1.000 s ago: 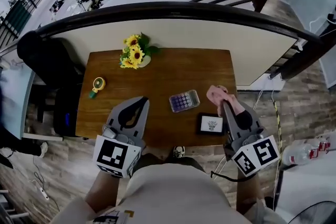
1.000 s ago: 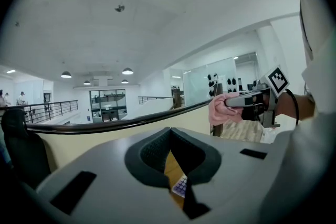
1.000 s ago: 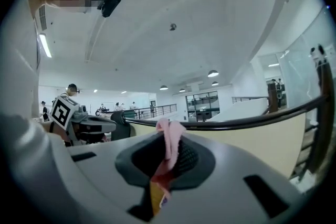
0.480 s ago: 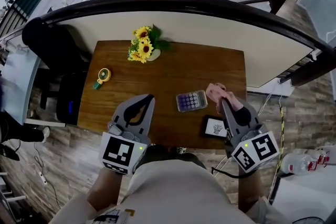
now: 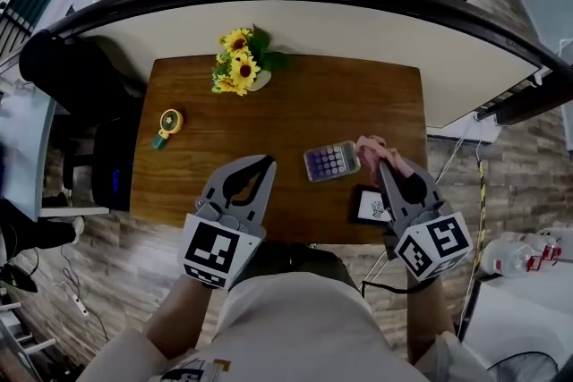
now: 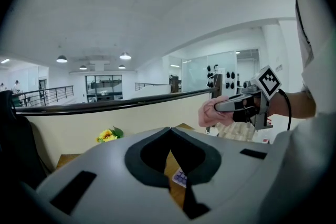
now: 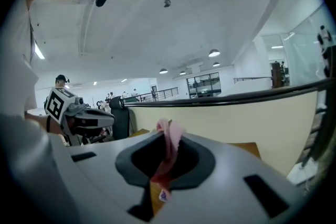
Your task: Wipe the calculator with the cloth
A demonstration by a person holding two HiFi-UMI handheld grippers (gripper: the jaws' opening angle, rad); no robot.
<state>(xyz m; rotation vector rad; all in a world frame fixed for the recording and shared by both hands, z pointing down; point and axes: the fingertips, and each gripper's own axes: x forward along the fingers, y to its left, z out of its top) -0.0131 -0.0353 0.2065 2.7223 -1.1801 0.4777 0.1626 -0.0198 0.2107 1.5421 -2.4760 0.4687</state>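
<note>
A grey calculator (image 5: 330, 161) with purple keys lies on the wooden table (image 5: 286, 103), right of centre. My right gripper (image 5: 382, 167) is shut on a pink cloth (image 5: 372, 148), and the bunched cloth hangs just right of the calculator's end. In the right gripper view the cloth (image 7: 169, 147) runs up between the closed jaws of the right gripper (image 7: 168, 134). My left gripper (image 5: 266, 160) is shut on nothing and hovers left of the calculator. Through the left gripper (image 6: 169, 129) a corner of the calculator (image 6: 179, 178) shows below.
A black card with a white print (image 5: 369, 205) lies near the front edge, under the right gripper. Sunflowers (image 5: 239, 60) stand at the back of the table, a small yellow fan (image 5: 166, 124) at the left. A black chair (image 5: 76, 80) stands left of the table.
The head view has shifted. The right gripper with the cloth has come a little closer to the calculator's right end. The left gripper stays shut beside the calculator.
</note>
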